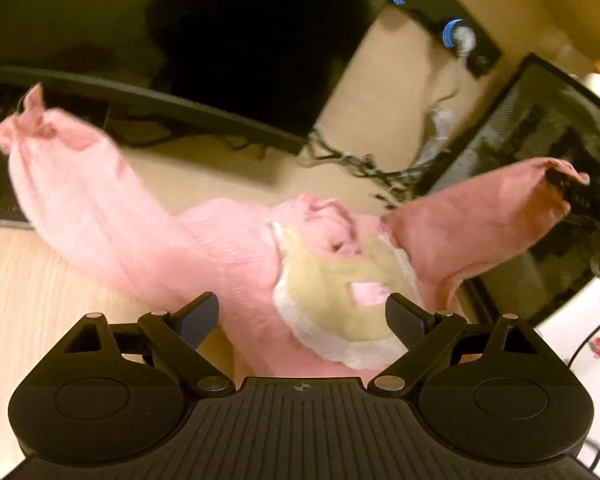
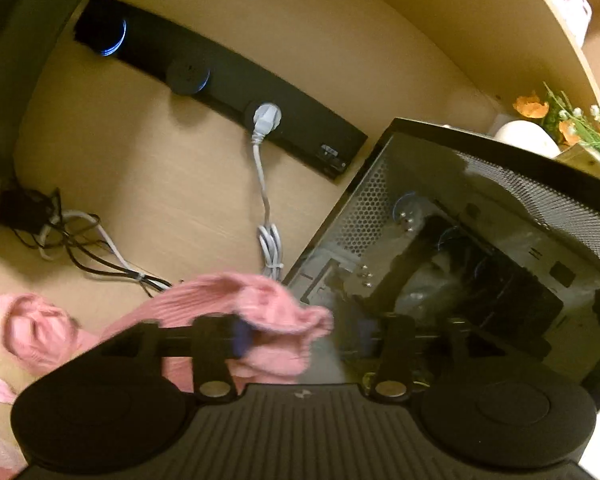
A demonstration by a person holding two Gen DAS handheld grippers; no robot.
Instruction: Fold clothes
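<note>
- Between the left gripper's spread, empty fingers: pink garment on the wooden desk, sleeves flung wide.
- Right gripper also parted; a pink sleeve cuff drapes over its left finger, unpinched.
- Garment: ribbed knit, beige patch edged white, small pink label, writing unreadable.
- PC case just beside.

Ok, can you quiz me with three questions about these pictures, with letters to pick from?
1. Where is the white plug?
A. In the black power strip
B. On the pink top
C. Inside the computer case

2. What colour is most of the top?
A. Blue
B. Pink
C. Green

3. How is the left gripper?
A. Shut on a sleeve
B. Shut on nothing
C. Open

Answers:
1 A: the white plug sits in the black power strip.
2 B: the top is pink.
3 C: the left gripper has its fingers wide apart.
</note>
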